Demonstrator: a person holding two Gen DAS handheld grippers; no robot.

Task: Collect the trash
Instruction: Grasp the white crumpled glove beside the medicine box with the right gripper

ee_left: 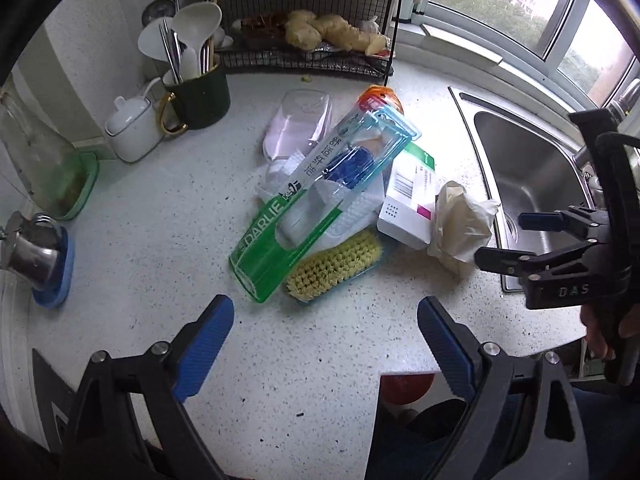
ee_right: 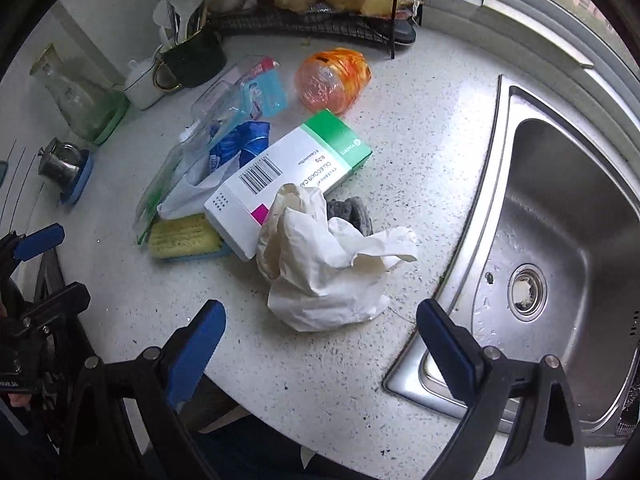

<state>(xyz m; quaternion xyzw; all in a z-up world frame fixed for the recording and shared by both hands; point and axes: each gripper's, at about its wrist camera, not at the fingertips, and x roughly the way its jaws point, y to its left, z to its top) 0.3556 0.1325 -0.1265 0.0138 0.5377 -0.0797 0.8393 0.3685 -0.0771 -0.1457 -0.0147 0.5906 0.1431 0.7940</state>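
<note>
A heap of trash lies on the speckled white counter (ee_left: 160,208). It holds a green and clear Darlie toothbrush pack (ee_left: 320,196), a white and green medicine box (ee_right: 288,176), a crumpled cream glove (ee_right: 324,264), an orange plastic wrapper (ee_right: 332,80), a clear plastic tray (ee_left: 298,124) and white tissue (ee_left: 352,208). A yellow scrub brush (ee_left: 334,266) lies under the pack. My left gripper (ee_left: 326,344) is open and empty, just short of the brush. My right gripper (ee_right: 320,344) is open and empty, just short of the glove; it also shows in the left wrist view (ee_left: 504,240).
A steel sink (ee_right: 560,240) lies to the right. A black wire rack (ee_left: 304,32) with ginger stands at the back. A green utensil mug (ee_left: 198,92), a white sugar pot (ee_left: 130,128), a glass jar (ee_left: 44,160) and a small metal pot (ee_left: 32,252) stand at left.
</note>
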